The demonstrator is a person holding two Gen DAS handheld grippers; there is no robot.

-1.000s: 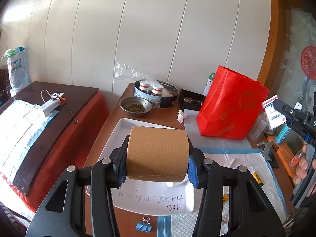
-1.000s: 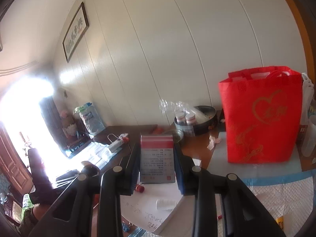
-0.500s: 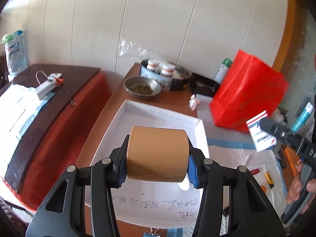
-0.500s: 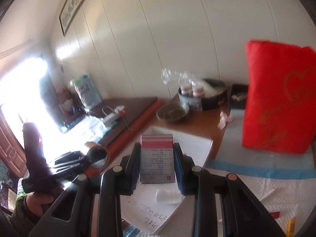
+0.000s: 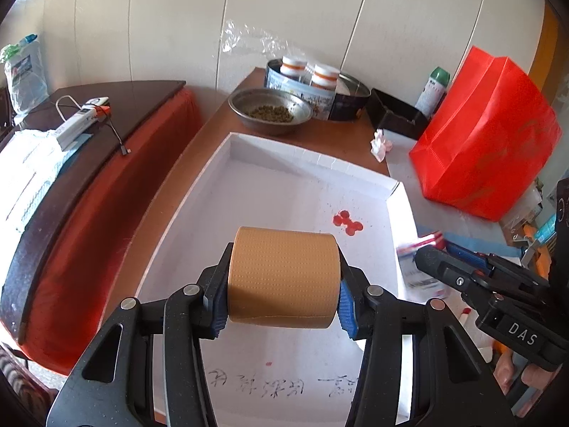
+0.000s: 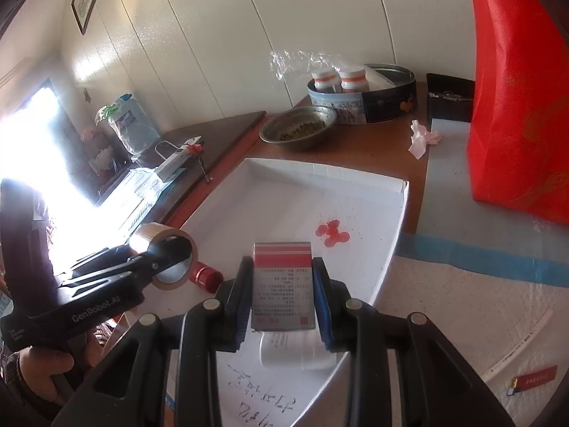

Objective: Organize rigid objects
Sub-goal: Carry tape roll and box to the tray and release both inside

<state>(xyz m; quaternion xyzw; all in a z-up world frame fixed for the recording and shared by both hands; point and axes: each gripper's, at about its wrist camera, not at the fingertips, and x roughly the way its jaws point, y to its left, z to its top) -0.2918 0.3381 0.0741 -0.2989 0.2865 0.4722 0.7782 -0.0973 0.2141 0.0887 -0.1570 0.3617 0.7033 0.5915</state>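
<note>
My left gripper is shut on a brown roll of tape and holds it above the near part of a shallow white tray. It also shows in the right wrist view, with the tape roll in it. My right gripper is shut on a red and white medicine box above the tray's near right part. In the left wrist view the right gripper holds the box over the tray's right rim. A white bottle and a red cap lie in the tray.
A red bag stands right of the tray. A metal bowl, a round tin with two bottles and a black box stand behind it. A low dark table is at the left. A red lighter lies on the right pad.
Both grippers have moved forward and lower over the white tray, each still holding its object. The right gripper has come close beside the left one.
</note>
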